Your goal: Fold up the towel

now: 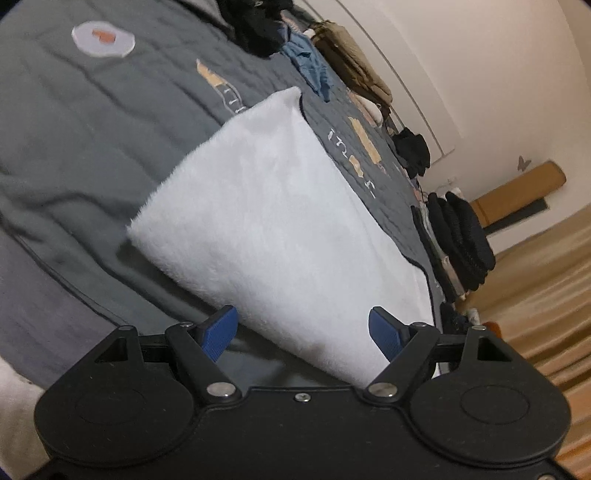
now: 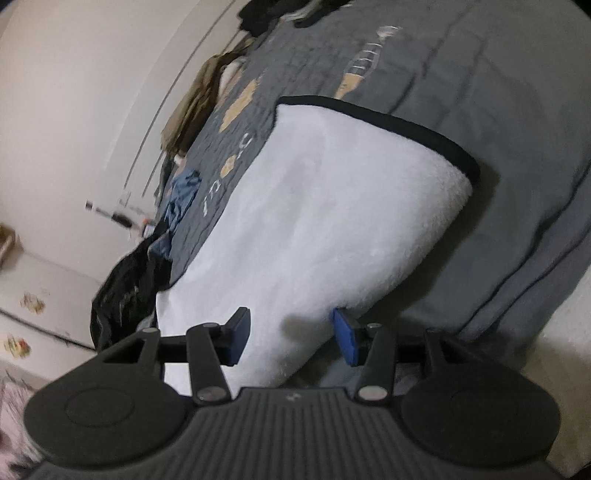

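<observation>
A white fluffy towel [image 1: 273, 221] lies flat on a grey quilted bedspread [image 1: 74, 147], folded over, with a black-trimmed edge at its far end in the right wrist view. My left gripper [image 1: 303, 338] is open, its blue pads [image 1: 221, 332] wide apart on either side of the towel's near corner, nothing pinched. In the right wrist view the same towel [image 2: 325, 229] fills the middle. My right gripper [image 2: 291, 338] is open as well, its blue pads [image 2: 343, 338] straddling the towel's near edge without closing on it.
Dark clothes [image 1: 258, 26], a blue garment [image 1: 310, 62] and a tan garment [image 1: 351, 62] lie along the bed's far side by the wall. More black clothing [image 1: 461, 236] sits at the bed's edge above a wooden floor [image 1: 546, 295]. A black bag [image 2: 125, 291] hangs off the bed.
</observation>
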Demonstrator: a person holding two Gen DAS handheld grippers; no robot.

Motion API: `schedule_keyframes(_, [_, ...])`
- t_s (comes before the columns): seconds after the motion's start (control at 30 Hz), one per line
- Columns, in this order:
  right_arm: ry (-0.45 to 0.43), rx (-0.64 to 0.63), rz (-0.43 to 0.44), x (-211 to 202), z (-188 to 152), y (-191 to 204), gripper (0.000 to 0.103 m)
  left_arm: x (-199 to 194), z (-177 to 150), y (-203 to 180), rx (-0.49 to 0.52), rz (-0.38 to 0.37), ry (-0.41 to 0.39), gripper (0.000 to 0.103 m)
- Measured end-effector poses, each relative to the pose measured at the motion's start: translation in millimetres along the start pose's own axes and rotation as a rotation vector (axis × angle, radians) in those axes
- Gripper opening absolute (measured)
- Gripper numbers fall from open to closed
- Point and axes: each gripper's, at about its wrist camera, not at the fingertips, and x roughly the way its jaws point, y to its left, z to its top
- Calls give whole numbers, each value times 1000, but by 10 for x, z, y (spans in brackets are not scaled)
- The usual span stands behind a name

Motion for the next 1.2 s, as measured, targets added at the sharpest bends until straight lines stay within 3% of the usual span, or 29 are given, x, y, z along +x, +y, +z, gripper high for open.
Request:
schedule_keyframes(0.27, [-95, 170, -25, 38, 34, -238, 49, 159, -15, 96, -81, 9, -10, 77])
schedule_keyframes(0.47, [-155, 172, -100, -8, 34, -303, 49, 172, -52, 168, -125, 23, -23, 77])
schedule_keyframes(0.63, [-198, 188, -103, -2, 95, -381, 49, 45, 50, 252, -170, 27, -161, 74])
schedule_keyframes(0.73, [-219, 198, -91, 16, 124, -413, 49, -16, 133, 308, -195, 39, -222, 54])
schedule_keyframes(0.83, [-258, 208, -72, -6, 142, -391, 49, 12, 152, 244, -134, 61, -233, 41])
schedule_keyframes(0.9, [-269, 194, -69, 17, 162, -366, 49, 56, 155, 183, -96, 67, -228, 43])
schedule_keyframes(0.93, [-270, 181, -71, 39, 174, -351, 50, 94, 168, 182, -102, 67, -210, 52])
schedule_keyframes(1.0, [-273, 156, -75, 84, 199, -320, 50, 156, 192, 198, -101, 72, -193, 53])
schedule_keyframes(1.03, [-275, 144, -77, 106, 211, -305, 46, 186, 203, 207, -100, 75, -186, 46])
schedule_keyframes(1.07, [-279, 135, -80, 116, 220, -295, 39, 197, 212, 212, -92, 86, -183, 28])
schedule_keyframes(1.1, [-288, 140, -85, 93, 220, -299, 18, 178, 222, 223, -92, 91, -184, 22])
schedule_keyframes(1.2, [-300, 197, -26, -1, 217, -333, 11, 52, 267, 230, -104, 60, -203, 17])
